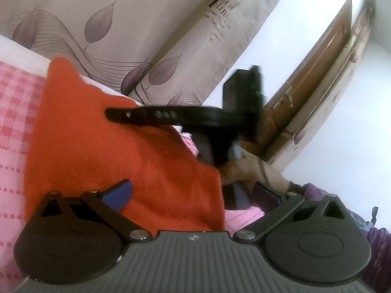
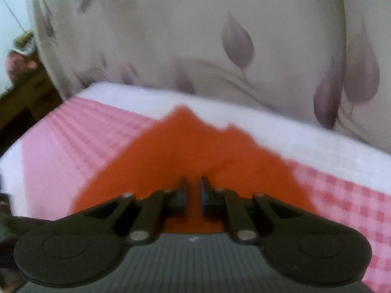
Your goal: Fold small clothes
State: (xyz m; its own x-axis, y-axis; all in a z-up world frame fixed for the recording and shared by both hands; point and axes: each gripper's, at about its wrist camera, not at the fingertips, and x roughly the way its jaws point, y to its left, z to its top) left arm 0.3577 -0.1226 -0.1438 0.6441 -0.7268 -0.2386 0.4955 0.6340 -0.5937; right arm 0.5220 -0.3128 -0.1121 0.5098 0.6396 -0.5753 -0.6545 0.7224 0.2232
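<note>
Orange garment [image 2: 185, 156] lies spread on the pink checked bed cover [image 2: 354, 202], ready for folding. Right gripper [image 2: 194, 193] jaws drawn together, apparently pinching its near edge. Left gripper [image 1: 193, 195] jaws wide apart over the cloth, gripping nothing

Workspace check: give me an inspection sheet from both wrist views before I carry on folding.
Surface: pink checked cover with a white strip along its far edge.
Job's things: orange garment spread on the cover.
Clutter: nothing seen.
Grippers: left gripper open wide, one finger over the garment's edge; right gripper shut on the orange garment.
Cables: nothing seen.
Surroundings: leaf-patterned curtain behind; wooden door.
</note>
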